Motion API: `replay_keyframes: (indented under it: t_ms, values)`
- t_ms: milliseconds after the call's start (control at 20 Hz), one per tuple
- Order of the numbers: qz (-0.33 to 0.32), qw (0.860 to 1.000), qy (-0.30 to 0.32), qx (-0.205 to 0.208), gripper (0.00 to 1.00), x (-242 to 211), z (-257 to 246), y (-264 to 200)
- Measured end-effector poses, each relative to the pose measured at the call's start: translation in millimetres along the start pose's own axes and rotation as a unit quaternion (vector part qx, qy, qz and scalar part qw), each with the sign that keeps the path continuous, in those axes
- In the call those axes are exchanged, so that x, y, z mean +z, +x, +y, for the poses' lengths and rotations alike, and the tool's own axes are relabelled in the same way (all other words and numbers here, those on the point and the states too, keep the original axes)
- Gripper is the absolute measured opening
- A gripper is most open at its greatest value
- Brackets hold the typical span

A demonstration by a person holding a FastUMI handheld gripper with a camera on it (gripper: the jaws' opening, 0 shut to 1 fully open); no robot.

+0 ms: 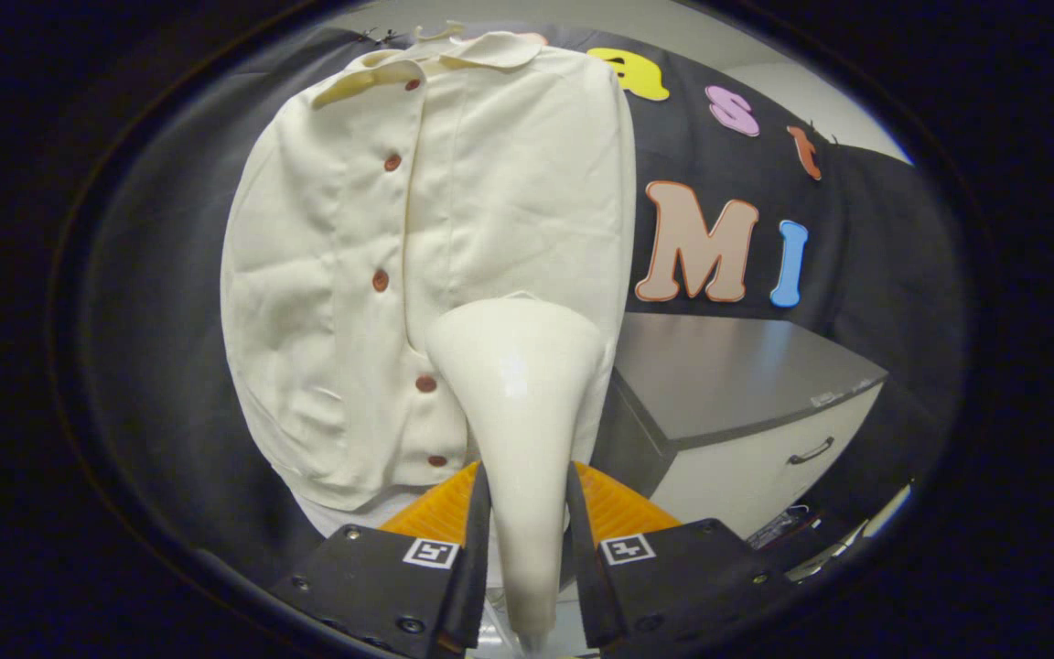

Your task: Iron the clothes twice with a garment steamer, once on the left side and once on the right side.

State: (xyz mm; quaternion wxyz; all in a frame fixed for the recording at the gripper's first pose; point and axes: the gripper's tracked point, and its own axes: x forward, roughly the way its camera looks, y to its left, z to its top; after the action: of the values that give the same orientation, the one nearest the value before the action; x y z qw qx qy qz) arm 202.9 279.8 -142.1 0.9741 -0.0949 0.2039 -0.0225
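steamer [520, 403] is clamped between the gripper [527, 540] fingers; if tilted, the shirt [353, 275] placket could be snagged.

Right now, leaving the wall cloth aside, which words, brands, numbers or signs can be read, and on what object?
None can be read.
shirt: no text seen.
steamer, clamped between the jaws of the gripper: no brand seen.
square markers on the gripper: black-and-white patterns, no letters.
sticker on the top edge of the cabinet: too small to read.
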Motion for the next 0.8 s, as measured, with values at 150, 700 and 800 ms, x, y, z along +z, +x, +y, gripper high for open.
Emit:
replay_keyframes:
  t_ms: [150, 700, 800]
  values:
    - [0.019, 1.000, 0.002, -0.003, 0.42, -20.7, -1.8, 7.7]
    - [0.071, 0.997, 0.013, -0.007, 0.42, -92.0, -0.1, 17.8]
    - [0.079, 0.997, 0.011, -0.006, 0.42, -101.9, 2.9, 18.2]
